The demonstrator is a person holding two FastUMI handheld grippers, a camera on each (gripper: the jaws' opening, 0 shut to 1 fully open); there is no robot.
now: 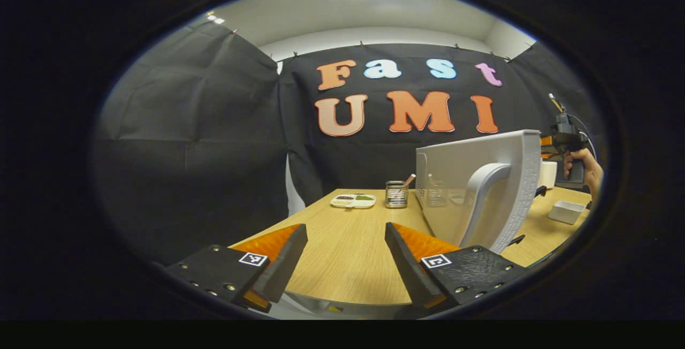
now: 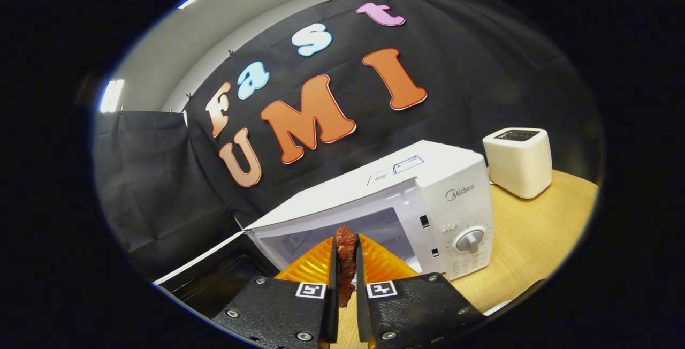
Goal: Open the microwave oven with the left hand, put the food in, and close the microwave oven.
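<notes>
The microwave oven (image 2: 428,199) stands on the wooden table (image 2: 530,236), its door (image 1: 481,188) swung open; the right gripper (image 2: 346,263) is clamped on a piece of brown food (image 2: 345,252) just before the open cavity; the left gripper (image 1: 345,247), fingers apart and holding nothing, hangs beside the door's handle (image 1: 481,199).

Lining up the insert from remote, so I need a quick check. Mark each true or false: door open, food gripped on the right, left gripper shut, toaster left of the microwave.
1. The microwave door is open. True.
2. The right gripper is shut on the piece of food. True.
3. The left gripper is shut. False: open, holding nothing.
4. The toaster stands left of the microwave in the right gripper view. False: right, on the table.
</notes>
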